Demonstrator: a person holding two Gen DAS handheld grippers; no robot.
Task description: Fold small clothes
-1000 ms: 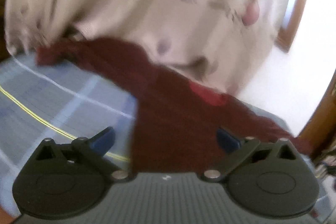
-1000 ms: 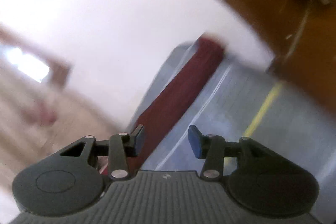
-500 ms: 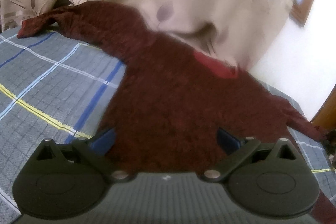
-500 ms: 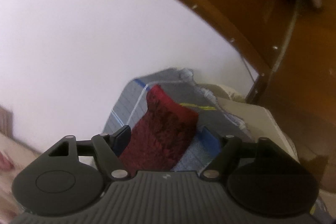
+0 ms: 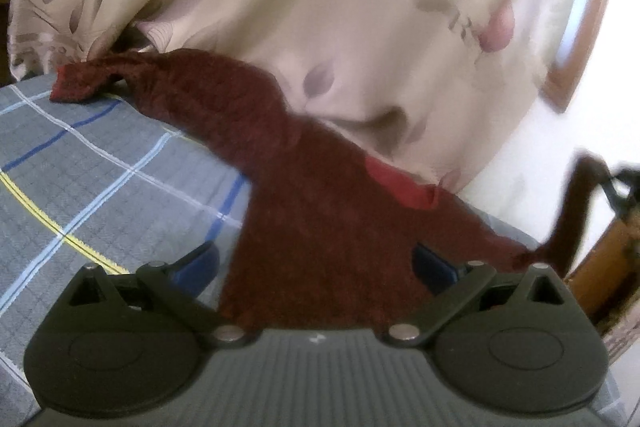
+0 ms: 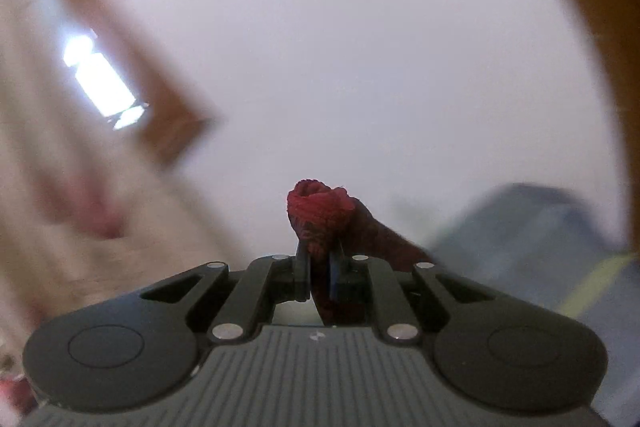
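Observation:
A small dark red knitted sweater (image 5: 320,219) lies flat on a grey checked bedcover (image 5: 92,187), its left sleeve (image 5: 104,79) stretched toward the far left. My left gripper (image 5: 316,267) is open, its fingers spread over the sweater's lower body. My right gripper (image 6: 319,267) is shut on the cuff of the right sleeve (image 6: 320,211) and holds it up in the air. That lifted sleeve (image 5: 576,211) also shows at the right edge of the left wrist view.
A beige patterned curtain (image 5: 360,7) hangs right behind the bed. A white wall (image 6: 360,47) and a wooden frame (image 5: 584,27) stand to the right. Wooden furniture (image 5: 600,267) is beside the bed's right edge.
My right gripper closed on the right sleeve cuff and lifted it off the bed. My left gripper stayed open over the sweater's body and shifted slightly.

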